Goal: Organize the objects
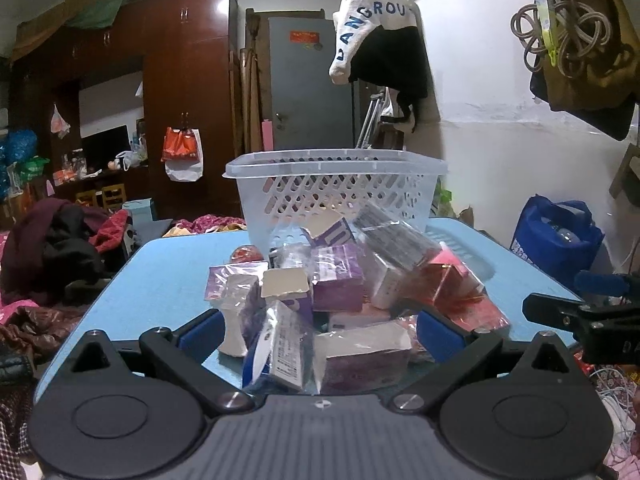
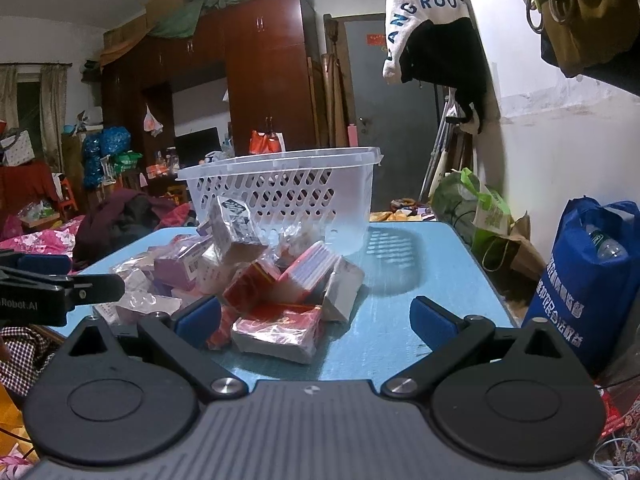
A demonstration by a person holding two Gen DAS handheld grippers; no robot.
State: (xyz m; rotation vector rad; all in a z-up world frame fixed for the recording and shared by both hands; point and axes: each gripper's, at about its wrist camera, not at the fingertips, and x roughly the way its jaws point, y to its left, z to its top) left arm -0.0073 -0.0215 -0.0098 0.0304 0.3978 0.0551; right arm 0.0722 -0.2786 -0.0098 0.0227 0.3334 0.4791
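A pile of several small wrapped boxes (image 1: 336, 288), purple, red and white, lies on the blue table (image 1: 160, 280) in front of a clear plastic basket (image 1: 336, 188). My left gripper (image 1: 320, 330) is open, its blue pads either side of the nearest boxes, touching none that I can tell. In the right wrist view the pile (image 2: 256, 280) sits left of centre, the basket (image 2: 280, 196) behind it. My right gripper (image 2: 316, 320) is open over a red box (image 2: 276, 328) at the pile's near edge. Each gripper shows in the other's view: the right gripper (image 1: 588, 312), the left gripper (image 2: 48, 288).
The table's right half (image 2: 432, 280) is bare blue surface. A blue shopping bag (image 2: 592, 280) stands beside the table on the right. Clothes and bedding (image 1: 60, 248) lie to the left. A wardrobe (image 1: 184, 92) and a door (image 1: 308, 84) stand behind.
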